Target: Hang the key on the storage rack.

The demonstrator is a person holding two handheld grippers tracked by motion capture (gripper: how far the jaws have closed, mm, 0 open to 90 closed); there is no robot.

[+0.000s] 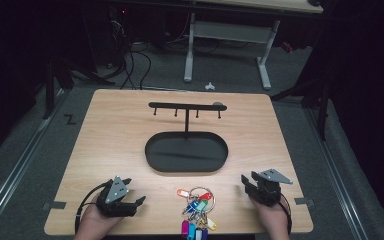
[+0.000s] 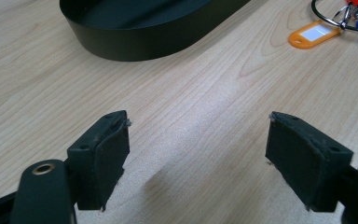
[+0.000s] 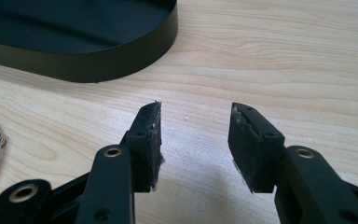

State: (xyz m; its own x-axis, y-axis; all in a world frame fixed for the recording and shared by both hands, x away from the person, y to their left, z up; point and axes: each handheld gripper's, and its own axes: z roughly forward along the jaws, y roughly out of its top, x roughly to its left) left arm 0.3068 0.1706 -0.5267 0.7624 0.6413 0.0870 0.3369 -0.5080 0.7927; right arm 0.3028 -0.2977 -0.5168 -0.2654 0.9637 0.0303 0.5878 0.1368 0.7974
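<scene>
The bunch of keys [image 1: 196,210] is taken as the landmark: it lies flat on the desk [image 1: 110,130] at the near edge, a large metal ring [image 1: 199,194] at its far end and coloured tags fanned toward the person, so its long axis runs roughly near to far. The left gripper [image 1: 134,200] is seen to the left of the bunch and the right gripper [image 1: 246,184] to its right, both resting low over the wood and both apart from the keys. In each gripper view the two black jaws are spread, with nothing but bare wood between them; the left pair is spread wider than the right.

The two grippers are judged about equally close, the left perhaps slightly closer, its jaws being angled toward the bunch. In the left gripper view the orange tag [image 2: 313,33] and the ring [image 2: 342,18] are found ahead and to the right, so a reach forward and rightward would be called for.

Beyond the keys, the black oval tray [image 1: 186,151] is placed at the middle of the desk, and from its far side a post rises to a hook bar [image 1: 187,106], on which the ring would probably be hung.
</scene>
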